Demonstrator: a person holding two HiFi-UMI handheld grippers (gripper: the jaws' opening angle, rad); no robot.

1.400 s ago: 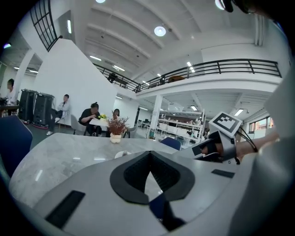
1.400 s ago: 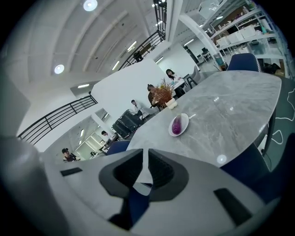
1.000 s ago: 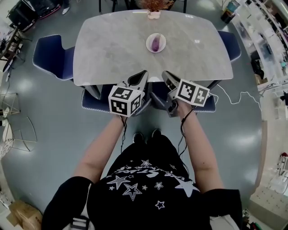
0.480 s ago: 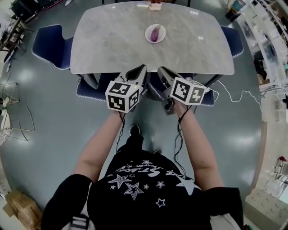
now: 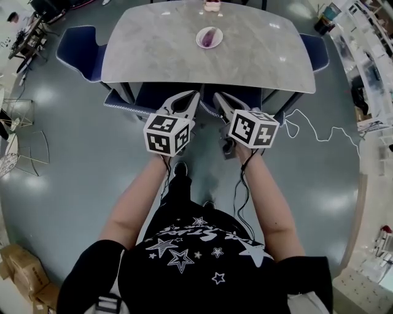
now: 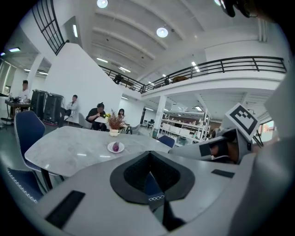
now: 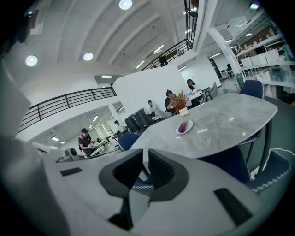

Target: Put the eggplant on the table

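Observation:
A purple eggplant [image 5: 209, 37] lies on a small white plate [image 5: 201, 42] at the far middle of the grey marble table [image 5: 258, 55]. Both gripper views show it far ahead: eggplant [image 6: 115, 146] and eggplant [image 7: 183, 126]. My left gripper [image 5: 187, 98] and right gripper [image 5: 224, 99] are held side by side in front of me, just short of the table's near edge, well away from the plate. The left gripper [image 6: 150, 153] is shut and empty. The right gripper [image 7: 145, 154] is also shut, with only a thin slit between its tips.
Blue chairs stand tucked under the near edge [image 5: 153, 98], at the left end [image 5: 77, 49] and at the right end [image 5: 316, 52]. A small vase of flowers [image 5: 213, 6] sits at the table's far edge. A white cable [image 5: 319, 132] trails over the floor at right. People sit at distant tables.
In the head view the table has slid up and farther off. Both grippers keep their side-by-side pose, and my feet have shifted on the floor.

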